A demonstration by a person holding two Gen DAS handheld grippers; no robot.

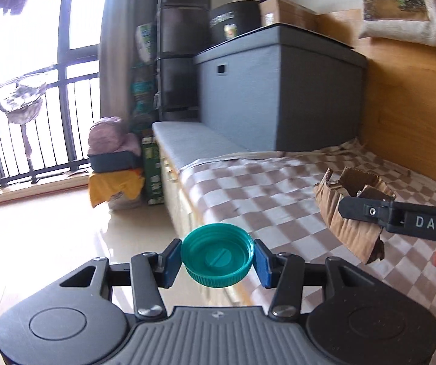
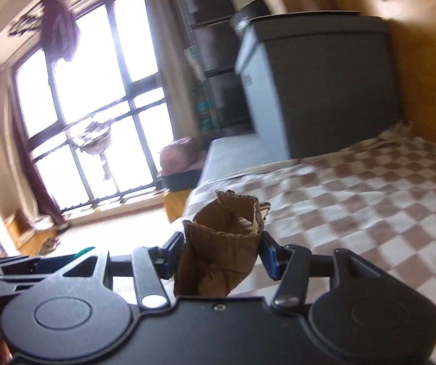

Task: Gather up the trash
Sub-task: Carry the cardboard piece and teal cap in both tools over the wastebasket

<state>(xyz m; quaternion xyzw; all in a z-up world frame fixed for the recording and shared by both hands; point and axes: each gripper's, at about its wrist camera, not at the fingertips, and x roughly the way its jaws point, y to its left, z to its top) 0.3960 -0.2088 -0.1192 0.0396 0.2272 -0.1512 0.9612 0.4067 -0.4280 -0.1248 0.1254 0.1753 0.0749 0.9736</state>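
Sunlight floods the barred window at left as the left gripper pinches a teal bottle cap between its blue-padded fingers, hollow side up, above the floor at the bed's edge. To the right, over the checkered bedspread, the right gripper has its fingers clamped on a crumpled piece of brown cardboard, held clear of the bed.
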